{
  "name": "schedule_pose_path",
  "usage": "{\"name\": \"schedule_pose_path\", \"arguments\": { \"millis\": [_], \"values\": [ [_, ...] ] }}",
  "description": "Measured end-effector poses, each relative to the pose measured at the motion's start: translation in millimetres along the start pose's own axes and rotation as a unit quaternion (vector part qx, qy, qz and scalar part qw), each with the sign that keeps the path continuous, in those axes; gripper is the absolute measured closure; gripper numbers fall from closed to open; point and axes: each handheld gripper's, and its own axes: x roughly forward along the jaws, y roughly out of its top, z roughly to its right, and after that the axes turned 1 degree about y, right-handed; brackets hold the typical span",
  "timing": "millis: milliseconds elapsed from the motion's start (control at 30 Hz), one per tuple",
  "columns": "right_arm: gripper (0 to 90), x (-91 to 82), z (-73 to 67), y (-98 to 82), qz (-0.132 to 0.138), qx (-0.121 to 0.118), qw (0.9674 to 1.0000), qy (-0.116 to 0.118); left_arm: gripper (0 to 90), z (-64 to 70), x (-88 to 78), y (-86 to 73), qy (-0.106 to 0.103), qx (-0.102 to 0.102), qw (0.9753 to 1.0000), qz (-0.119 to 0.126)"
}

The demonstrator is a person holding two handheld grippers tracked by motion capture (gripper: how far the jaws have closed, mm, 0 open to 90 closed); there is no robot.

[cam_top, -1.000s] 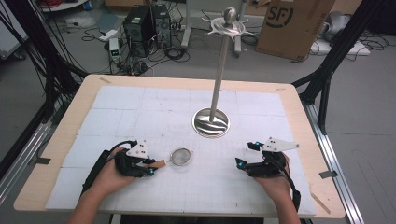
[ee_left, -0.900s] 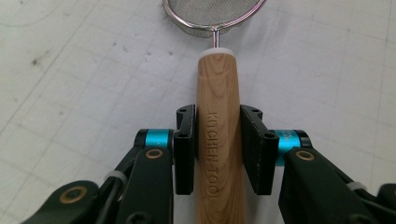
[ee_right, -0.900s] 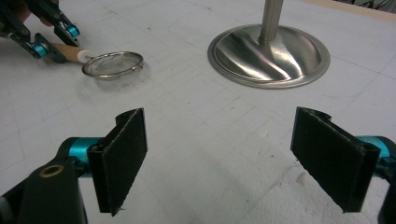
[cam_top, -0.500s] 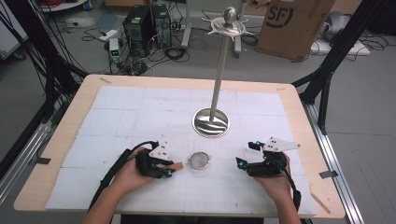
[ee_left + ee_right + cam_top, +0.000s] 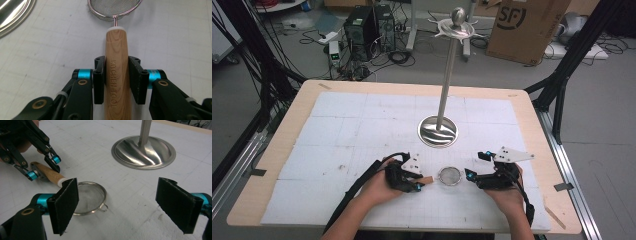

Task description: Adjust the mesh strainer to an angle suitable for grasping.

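A small metal mesh strainer [image 5: 450, 175] with a wooden handle [image 5: 117, 50] marked "KITCHEN TOOL" lies low over the white mat at the front middle. My left gripper [image 5: 418, 181] is shut on that handle, a pad pressing each side [image 5: 117, 72]. The mesh bowl [image 5: 113, 7] points away from it, toward my right gripper [image 5: 474, 165]. The right gripper stands wide open just right of the strainer, and nothing is between its pads [image 5: 120, 202]. In the right gripper view the strainer bowl [image 5: 88, 197] sits beside the left pad, with the left gripper [image 5: 43, 167] behind it.
A tall steel stand rises on a thin pole [image 5: 446, 80] from its round base [image 5: 438, 131] at the table's middle, just behind the strainer. White grid mat [image 5: 337, 130] covers the wooden table. Cables and boxes lie on the floor beyond.
My left gripper has slid to the right along the front of the table, carrying the strainer with it up to the right gripper. The right gripper has stayed put.
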Motion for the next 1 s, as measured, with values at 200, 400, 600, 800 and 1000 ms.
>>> {"name": "schedule_pose_path", "arguments": {
  "millis": [200, 400, 600, 800, 1000],
  "values": [
    [17.6, 0.1, 0.4, -0.1, 0.001, 0.000, 1.0000, 0.001, 68.2, 3.4, 12.9, 13.2, -0.001, 0.004, 1.0000, 0.005],
    [17.6, 0.4, 0.3, -0.1, 0.001, 0.001, 1.0000, 0.002, 67.3, 7.5, 20.0, 21.3, 0.000, 0.014, 0.9999, 0.003],
    [17.7, -0.3, 0.4, 0.0, 0.003, 0.001, 1.0000, 0.002, 59.3, 7.9, 15.7, 16.9, 0.007, 0.011, 0.9999, 0.002],
    [17.7, -0.2, 0.2, -0.2, 0.002, 0.002, 1.0000, 0.002, 56.9, 2.0, 4.1, 1.9, 0.016, -0.007, 0.9998, 0.007],
    [17.7, -0.1, 0.1, -0.2, 0.001, 0.002, 1.0000, 0.001, 56.8, -9.6, -6.7, -9.9, 0.040, -0.037, 0.9984, 0.014]
  ]
}}
